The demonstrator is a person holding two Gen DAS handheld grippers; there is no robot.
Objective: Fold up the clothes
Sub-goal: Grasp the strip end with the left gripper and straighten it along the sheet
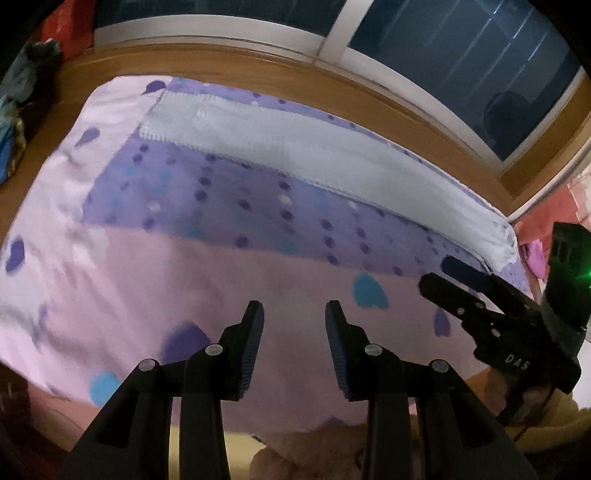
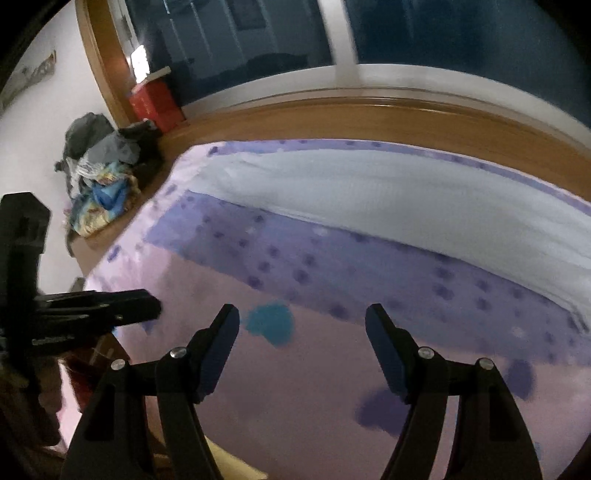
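At the far left, a heap of crumpled grey, blue and yellow clothes (image 2: 105, 177) lies on the wooden ledge (image 2: 332, 118) beside a red box (image 2: 155, 105) under the dark window (image 2: 461, 33). The bed's pink and purple spotted sheet (image 1: 184, 266) fills the middle. Across its far side, from left to right, lies a pale white-blue knitted garment (image 1: 314, 155), stretched out long and flat, well apart from both grippers. The left gripper (image 1: 294, 314) hovers over the near pink part of the sheet, its jaws released and partly apart — nothing between them. To its right the right gripper (image 2: 302, 315) hangs over the same sheet with jaws spread wider, also empty. Both views are blurred.
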